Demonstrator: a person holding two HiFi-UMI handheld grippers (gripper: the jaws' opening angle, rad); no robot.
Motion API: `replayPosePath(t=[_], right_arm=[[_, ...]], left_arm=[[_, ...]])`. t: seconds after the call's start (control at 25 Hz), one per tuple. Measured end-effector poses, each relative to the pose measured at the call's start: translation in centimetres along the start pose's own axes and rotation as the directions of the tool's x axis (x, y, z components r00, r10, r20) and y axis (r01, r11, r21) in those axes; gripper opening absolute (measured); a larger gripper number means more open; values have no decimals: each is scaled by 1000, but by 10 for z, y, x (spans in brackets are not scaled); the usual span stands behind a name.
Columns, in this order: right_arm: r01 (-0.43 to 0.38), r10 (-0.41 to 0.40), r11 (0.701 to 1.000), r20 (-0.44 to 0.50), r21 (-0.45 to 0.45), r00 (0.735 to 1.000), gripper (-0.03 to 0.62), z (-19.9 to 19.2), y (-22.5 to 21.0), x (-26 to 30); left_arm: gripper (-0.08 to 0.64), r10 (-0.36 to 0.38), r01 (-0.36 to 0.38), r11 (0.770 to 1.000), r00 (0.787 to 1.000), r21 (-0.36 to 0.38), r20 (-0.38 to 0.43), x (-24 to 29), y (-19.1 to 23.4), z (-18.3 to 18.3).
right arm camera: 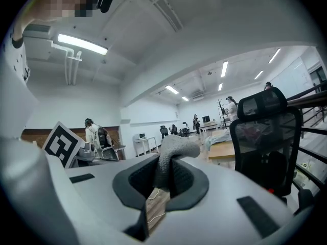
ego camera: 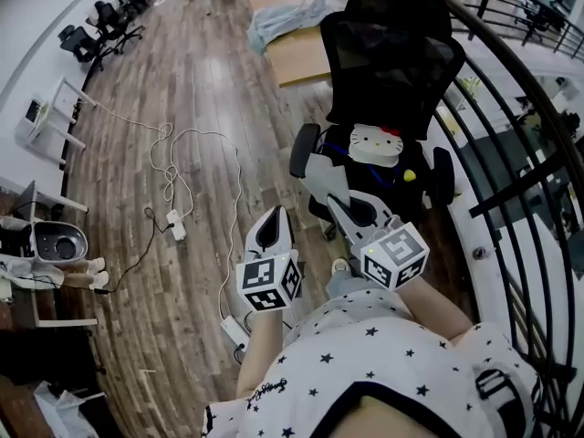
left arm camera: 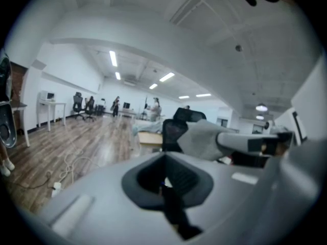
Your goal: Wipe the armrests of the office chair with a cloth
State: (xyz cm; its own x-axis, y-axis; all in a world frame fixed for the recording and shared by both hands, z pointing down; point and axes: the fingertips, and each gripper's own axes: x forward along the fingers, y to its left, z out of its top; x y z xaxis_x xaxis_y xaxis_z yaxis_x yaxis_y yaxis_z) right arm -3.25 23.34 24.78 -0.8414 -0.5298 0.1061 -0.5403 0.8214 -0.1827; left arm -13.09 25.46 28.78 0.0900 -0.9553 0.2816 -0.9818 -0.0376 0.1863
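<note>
The black office chair (ego camera: 392,53) stands ahead of me, with a white cat cushion (ego camera: 376,144) on its seat. Its left armrest (ego camera: 304,150) and right armrest (ego camera: 443,175) are both bare. My right gripper (ego camera: 345,199) is shut on a grey cloth (ego camera: 324,173), held just in front of the left armrest without touching it. The right gripper view shows the cloth (right arm camera: 172,157) bunched up out of the right gripper (right arm camera: 168,180), and the chair (right arm camera: 265,137) to the right. My left gripper (ego camera: 271,224) hangs shut and empty, to the left over the floor. From the left gripper (left arm camera: 164,175) I see the cloth (left arm camera: 202,137).
White cables and a power strip (ego camera: 175,224) trail over the wooden floor at the left. A wooden desk (ego camera: 297,57) with pale fabric (ego camera: 297,16) on it stands behind the chair. A black railing (ego camera: 511,144) runs along the right. More chairs (ego camera: 99,33) stand far left.
</note>
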Motion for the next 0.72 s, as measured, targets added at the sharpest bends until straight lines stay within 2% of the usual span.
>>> replayPosePath(t=[0.48,0.72], right_arm=[[-33,33,999,-4,0,999,28,14,-81,64],[-36,36,999,-14,12,999,28,13,-105,82]], left_arm=[[5,24,-23,999,1000,-27,5,95,15,25],[5,29,-29,999,999,-32,-17,125,19,22]])
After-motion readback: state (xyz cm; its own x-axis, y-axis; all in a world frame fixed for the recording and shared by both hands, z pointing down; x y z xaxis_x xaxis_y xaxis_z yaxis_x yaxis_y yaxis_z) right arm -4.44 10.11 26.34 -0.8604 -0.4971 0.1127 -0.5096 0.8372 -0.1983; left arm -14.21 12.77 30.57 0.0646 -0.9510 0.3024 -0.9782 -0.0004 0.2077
